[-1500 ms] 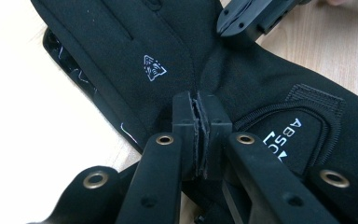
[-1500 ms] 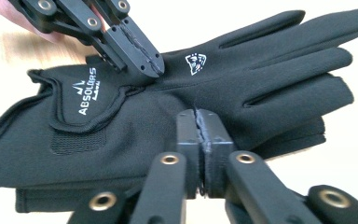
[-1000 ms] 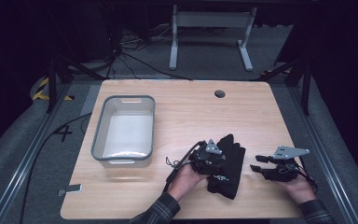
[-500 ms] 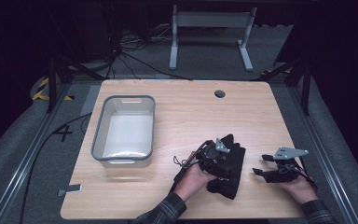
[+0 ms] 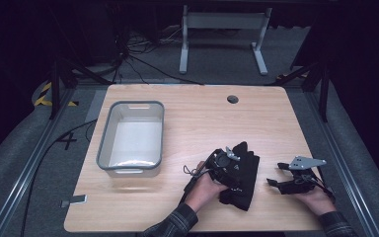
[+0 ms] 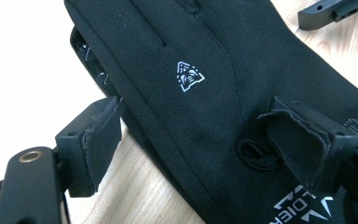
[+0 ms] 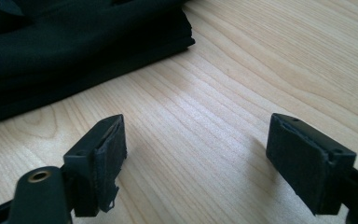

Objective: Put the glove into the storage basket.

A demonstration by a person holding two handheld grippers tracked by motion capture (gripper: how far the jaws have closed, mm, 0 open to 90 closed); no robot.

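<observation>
A pair of black gloves (image 5: 244, 180) lies stacked on the wooden table (image 5: 197, 113), near its front edge and right of centre. The top glove (image 6: 242, 79) carries a small white logo. My left gripper (image 5: 225, 164) is over the stack's left side and open (image 6: 200, 144); one pad (image 6: 303, 140) sits above the glove's cuff and the other (image 6: 98, 142) is off its edge, above the wood. My right gripper (image 5: 282, 177) is held low to the right of the gloves, apart from them. It is open (image 7: 196, 154) above bare wood, and the gloves (image 7: 74, 46) lie ahead of its jaws.
A grey plastic bin (image 5: 131, 138) stands on the left half of the table. A round cable hole (image 5: 233, 99) is near the far edge. A metal frame (image 5: 222, 34) stands on the floor beyond. The right gripper's jaw tip (image 6: 331, 9) shows past the gloves.
My left gripper swung right over the gloves, then drew back slightly left, staying open. The gloves shifted a little. My right gripper has barely moved.
</observation>
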